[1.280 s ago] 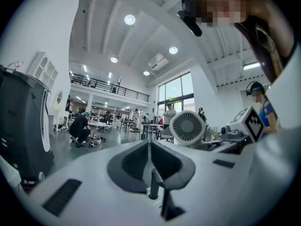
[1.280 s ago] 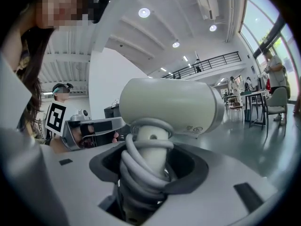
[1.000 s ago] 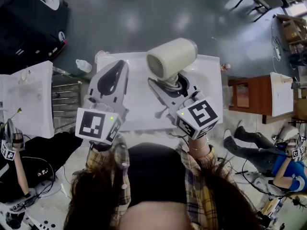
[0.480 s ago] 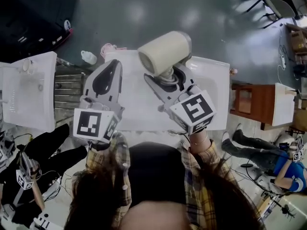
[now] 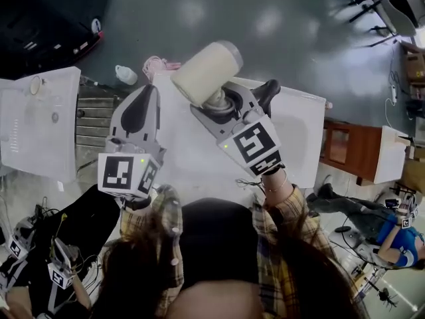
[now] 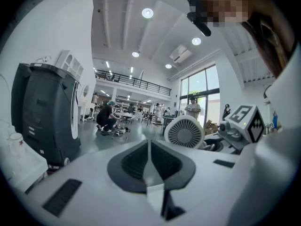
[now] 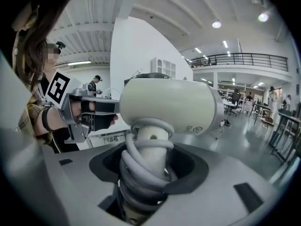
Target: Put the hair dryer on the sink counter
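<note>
A cream hair dryer (image 5: 206, 72) with its grey cord wound round the handle is held up over the white sink counter (image 5: 302, 138). My right gripper (image 5: 222, 102) is shut on that handle, with the barrel lying crosswise above the jaws. The right gripper view shows the hair dryer (image 7: 169, 102) filling the middle, and the right gripper (image 7: 146, 173) clasps the coiled cord and handle. My left gripper (image 5: 143, 102) hovers to the left of the dryer, jaws together and empty. In the left gripper view the left gripper (image 6: 149, 159) points past the hair dryer's grille (image 6: 184, 132).
A second white sink unit (image 5: 36, 125) stands at the left and a brown wooden stand (image 5: 352, 145) at the right. A black machine (image 5: 40, 12) fills the top left. A plastic bottle (image 5: 124, 75) lies on the grey floor behind the counter. People sit on the floor at both lower corners.
My right gripper has carried the hair dryer leftward and farther out over the counter, turning it. The left gripper has barely shifted.
</note>
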`<move>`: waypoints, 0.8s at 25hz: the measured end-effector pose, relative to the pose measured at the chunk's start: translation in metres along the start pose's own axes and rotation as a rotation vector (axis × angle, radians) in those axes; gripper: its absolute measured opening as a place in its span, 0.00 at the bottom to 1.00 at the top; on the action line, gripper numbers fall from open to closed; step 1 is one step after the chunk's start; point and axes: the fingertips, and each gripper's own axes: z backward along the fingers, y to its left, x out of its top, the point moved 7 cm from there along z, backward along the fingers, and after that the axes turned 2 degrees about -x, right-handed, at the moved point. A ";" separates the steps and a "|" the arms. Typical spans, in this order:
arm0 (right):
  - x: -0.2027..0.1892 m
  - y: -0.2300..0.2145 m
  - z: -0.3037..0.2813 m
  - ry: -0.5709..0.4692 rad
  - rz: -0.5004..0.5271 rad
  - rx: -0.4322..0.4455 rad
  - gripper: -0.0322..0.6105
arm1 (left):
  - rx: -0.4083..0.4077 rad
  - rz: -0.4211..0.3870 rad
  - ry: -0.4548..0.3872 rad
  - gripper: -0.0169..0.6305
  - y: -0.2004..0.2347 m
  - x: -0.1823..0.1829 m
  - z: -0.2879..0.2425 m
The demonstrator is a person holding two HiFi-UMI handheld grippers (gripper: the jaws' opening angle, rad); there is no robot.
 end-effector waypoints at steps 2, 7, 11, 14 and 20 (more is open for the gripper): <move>-0.002 0.000 -0.012 0.029 0.041 0.015 0.44 | 0.011 0.007 0.006 0.08 0.007 -0.004 -0.001; -0.011 0.002 -0.042 0.105 0.134 0.056 0.44 | 0.027 0.021 0.030 0.07 0.020 -0.017 -0.003; -0.022 0.006 -0.060 0.176 0.236 0.083 0.44 | 0.031 0.028 0.047 0.07 0.025 -0.024 -0.004; -0.032 0.008 -0.075 0.227 0.293 0.112 0.44 | 0.036 0.033 0.056 0.07 0.032 -0.028 -0.007; -0.052 0.003 -0.094 0.318 0.356 0.172 0.44 | 0.052 0.039 0.079 0.07 0.040 -0.034 -0.014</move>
